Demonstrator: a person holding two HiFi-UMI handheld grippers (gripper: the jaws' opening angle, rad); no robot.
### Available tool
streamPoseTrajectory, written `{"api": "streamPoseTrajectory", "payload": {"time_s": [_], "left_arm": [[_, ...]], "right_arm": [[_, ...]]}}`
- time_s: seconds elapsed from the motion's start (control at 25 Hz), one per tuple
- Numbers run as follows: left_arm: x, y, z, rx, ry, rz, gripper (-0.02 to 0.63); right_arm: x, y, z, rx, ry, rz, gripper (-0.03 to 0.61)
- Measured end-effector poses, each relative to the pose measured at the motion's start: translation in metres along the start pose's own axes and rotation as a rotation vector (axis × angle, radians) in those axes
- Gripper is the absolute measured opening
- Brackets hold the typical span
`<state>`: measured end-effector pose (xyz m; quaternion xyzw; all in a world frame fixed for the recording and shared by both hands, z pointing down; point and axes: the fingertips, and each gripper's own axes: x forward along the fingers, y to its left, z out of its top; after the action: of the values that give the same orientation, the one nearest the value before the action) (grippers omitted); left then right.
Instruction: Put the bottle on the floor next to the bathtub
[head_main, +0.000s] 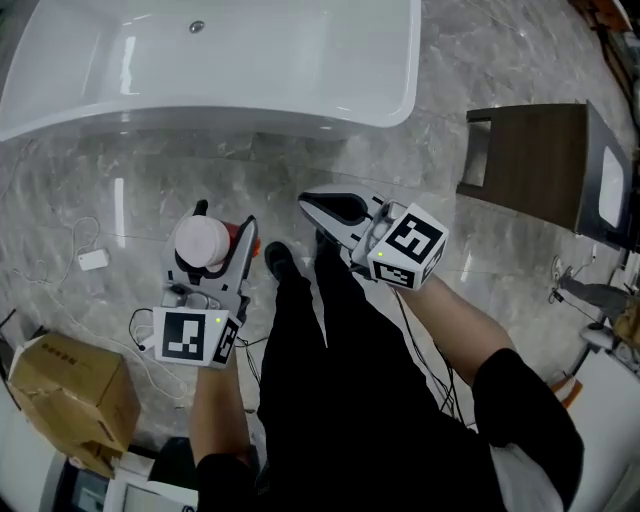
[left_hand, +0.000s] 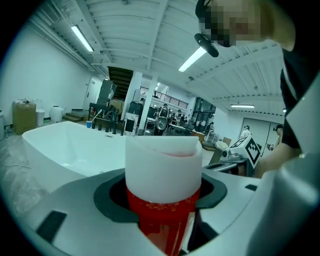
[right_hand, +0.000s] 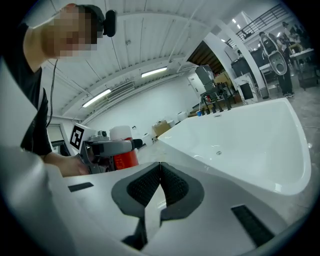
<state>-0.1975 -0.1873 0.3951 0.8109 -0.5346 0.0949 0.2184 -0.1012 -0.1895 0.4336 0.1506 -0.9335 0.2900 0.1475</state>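
**A:** Entry one: the bottle (head_main: 203, 240)?

**B:** White cap, red body, standing upright. It is clamped in the left hand-held gripper (head_main: 225, 226). In the left gripper view the dark pads (left_hand: 112, 192) press on either side where cap meets body. It sits over the floor (head_main: 130, 190), near the long front side of the bathtub (head_main: 300, 112) and apart from it. I cannot tell whether its base meets the floor.

**A:** Entry two: the right hand-held gripper (head_main: 305, 203)?

**B:** Jaws together, with nothing between them; the ribbed dark pads meet at the tips. It is held just right of the left one, with its tips pointing toward the bathtub. The right gripper view takes in the white basin at right. At left it shows the other gripper with the red bottle in it.

**A:** Entry three: fixtures?

**B:** Bathtub: white, smooth, rounded rim. Floor: grey, marbled, glossy.

**A:** Entry four: sundries?

**B:**
- Cardboard box (head_main: 70, 385), on the floor behind and to the left of the left hand-held gripper.
- Small white adapter (head_main: 93, 260), on the floor left of the bottle.
- Dark wooden stand (head_main: 535, 160), off the bathtub's right end.
- The person's black trousers (head_main: 340, 380) and one dark shoe (head_main: 277, 258), between the two grippers.
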Motion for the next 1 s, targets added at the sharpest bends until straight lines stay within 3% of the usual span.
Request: {"api": "streamPoseTrajectory", "payload": {"time_s": [0.32,0.52,0.8,1.0], "left_arm": [[0.044,0.034,-0.094,-0.022,0.054,-0.013,0.293],[0.066,0.052,-0.149,-0.004,0.081,-0.006,0.293],[0.109,0.074,-0.224,-0.023,0.096,0.002,0.293],[0.141,0.097,-0.279,-0.003,0.097,0.004,0.293]], "right_arm": [[0.060,-0.051,-0.083,0.038,0.017,-0.016,0.028],[0.089,-0.095,-0.144,0.075,0.027,-0.074,0.028],[0.119,-0.153,-0.198,0.132,-0.015,-0.084,0.028],[0.152,-0.185,-0.235,0.090,-0.006,-0.075,0.028]]}}
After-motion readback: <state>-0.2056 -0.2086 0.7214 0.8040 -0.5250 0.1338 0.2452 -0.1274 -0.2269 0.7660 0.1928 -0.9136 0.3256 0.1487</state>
